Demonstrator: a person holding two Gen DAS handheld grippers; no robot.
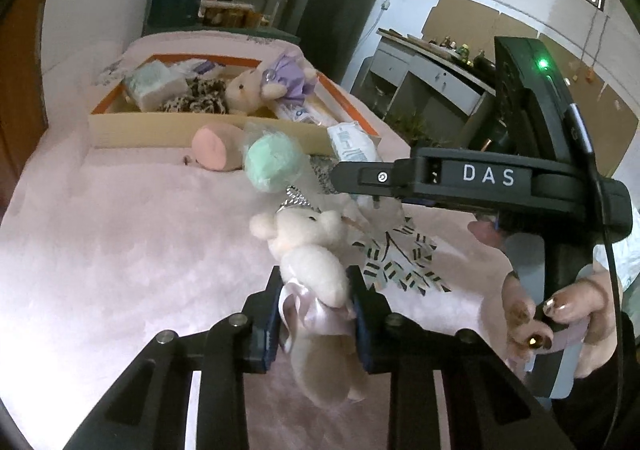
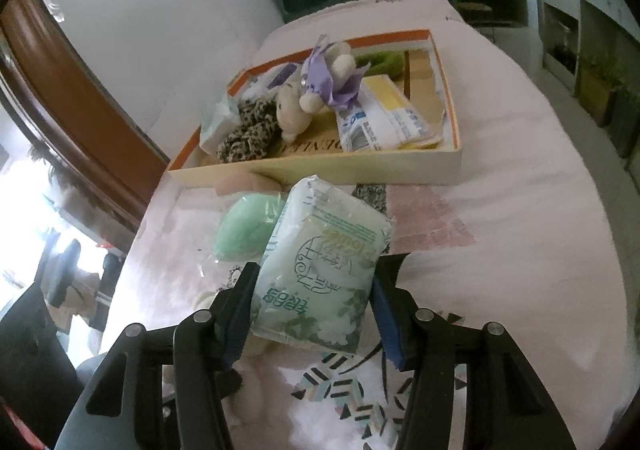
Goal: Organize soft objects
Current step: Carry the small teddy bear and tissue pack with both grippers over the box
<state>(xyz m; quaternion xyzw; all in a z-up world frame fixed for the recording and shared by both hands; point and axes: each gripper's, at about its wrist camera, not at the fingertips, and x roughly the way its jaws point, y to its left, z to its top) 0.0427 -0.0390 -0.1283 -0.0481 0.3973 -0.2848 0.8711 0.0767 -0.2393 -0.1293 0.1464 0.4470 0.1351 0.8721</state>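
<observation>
**Mia:** Look at the left claw point(image 1: 314, 314). Its two fingers are squeezed on a little white teddy bear point(image 1: 312, 250). The bear has a shiny pink bow.

**Ben:** And the right claw point(image 2: 312, 314)?

**Mia:** It is part way open, and a green tissue pack point(image 2: 320, 270) sits between its fingers. The left finger touches the pack. At the right finger I cannot tell if it touches.

**Ben:** Where is everything?

**Mia:** On a pink bed cover point(image 1: 120, 250). Far back is a flat cardboard box point(image 2: 320, 169) with an orange edge. Inside it lie a bunny in a purple dress point(image 2: 320, 85), a spotty leopard cloth point(image 2: 248, 129) and some white packets point(image 2: 384, 121).

**Ben:** And outside the box?

**Mia:** A green ball in clear wrap point(image 1: 272, 163) and a pink round thing point(image 1: 214, 147), just in front of the box.
</observation>
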